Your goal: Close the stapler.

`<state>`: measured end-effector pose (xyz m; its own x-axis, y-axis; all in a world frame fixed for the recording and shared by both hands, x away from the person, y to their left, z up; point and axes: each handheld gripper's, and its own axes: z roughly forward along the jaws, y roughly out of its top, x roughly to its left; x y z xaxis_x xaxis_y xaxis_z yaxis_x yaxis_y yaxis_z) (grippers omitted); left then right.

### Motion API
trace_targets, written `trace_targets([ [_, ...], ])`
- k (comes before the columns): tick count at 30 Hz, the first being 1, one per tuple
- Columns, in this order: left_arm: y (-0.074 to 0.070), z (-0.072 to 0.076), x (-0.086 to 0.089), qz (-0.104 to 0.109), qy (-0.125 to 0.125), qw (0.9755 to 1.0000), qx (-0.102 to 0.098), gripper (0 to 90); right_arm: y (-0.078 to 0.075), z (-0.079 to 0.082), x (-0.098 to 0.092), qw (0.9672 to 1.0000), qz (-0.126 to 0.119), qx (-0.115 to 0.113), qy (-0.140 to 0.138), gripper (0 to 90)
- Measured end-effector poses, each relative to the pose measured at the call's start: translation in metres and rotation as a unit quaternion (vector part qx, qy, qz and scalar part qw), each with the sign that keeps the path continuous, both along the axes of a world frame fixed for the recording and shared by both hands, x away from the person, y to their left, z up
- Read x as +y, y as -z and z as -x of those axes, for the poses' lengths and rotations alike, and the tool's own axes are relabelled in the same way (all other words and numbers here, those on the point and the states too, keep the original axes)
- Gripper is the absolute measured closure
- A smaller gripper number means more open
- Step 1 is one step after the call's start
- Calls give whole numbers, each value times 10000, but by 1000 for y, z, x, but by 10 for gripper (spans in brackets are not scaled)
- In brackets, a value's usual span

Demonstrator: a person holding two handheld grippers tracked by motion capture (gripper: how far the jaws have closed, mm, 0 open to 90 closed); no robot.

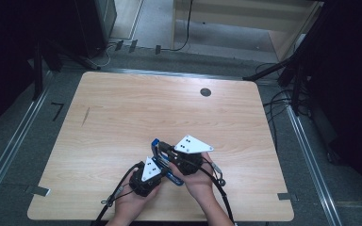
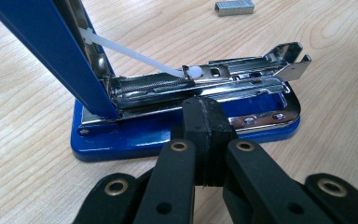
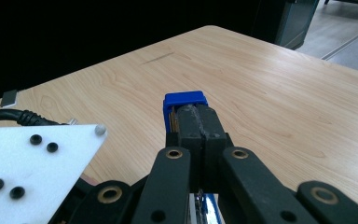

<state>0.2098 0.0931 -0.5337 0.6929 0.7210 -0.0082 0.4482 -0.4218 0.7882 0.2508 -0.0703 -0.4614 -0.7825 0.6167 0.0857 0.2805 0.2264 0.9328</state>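
Note:
A blue stapler (image 2: 186, 130) lies hinged open near the front of the wooden table (image 1: 169, 108). Its blue lid (image 2: 51, 51) stands raised and its chrome magazine (image 2: 233, 79) is bare, with a white pusher rod across it. My left gripper (image 2: 205, 109) is shut with nothing between its pads, and its tips rest against the magazine's side. My right gripper (image 3: 196, 116) is also shut with its pads together, set against the end of the raised lid (image 3: 184, 99). From above, the left gripper (image 1: 162, 173) and right gripper (image 1: 162, 149) meet over the stapler (image 1: 174, 179).
A short strip of staples (image 2: 234, 7) lies on the table beyond the stapler. A round cable hole (image 1: 205, 92) sits toward the far right of the tabletop. Cables trail from both grippers off the front edge. The left gripper's white plate (image 3: 28, 168) is close beside the right jaws.

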Motion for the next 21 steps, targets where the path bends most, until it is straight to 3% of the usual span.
trace_targets([
  [11,0,0,0,-8,3,10000,-6,900,1,-6,7,10000,9,-2,-37,900],
  [21,0,0,0,-7,0,10000,10,900,9,-11,17,9997,219,55,-106,900],
])
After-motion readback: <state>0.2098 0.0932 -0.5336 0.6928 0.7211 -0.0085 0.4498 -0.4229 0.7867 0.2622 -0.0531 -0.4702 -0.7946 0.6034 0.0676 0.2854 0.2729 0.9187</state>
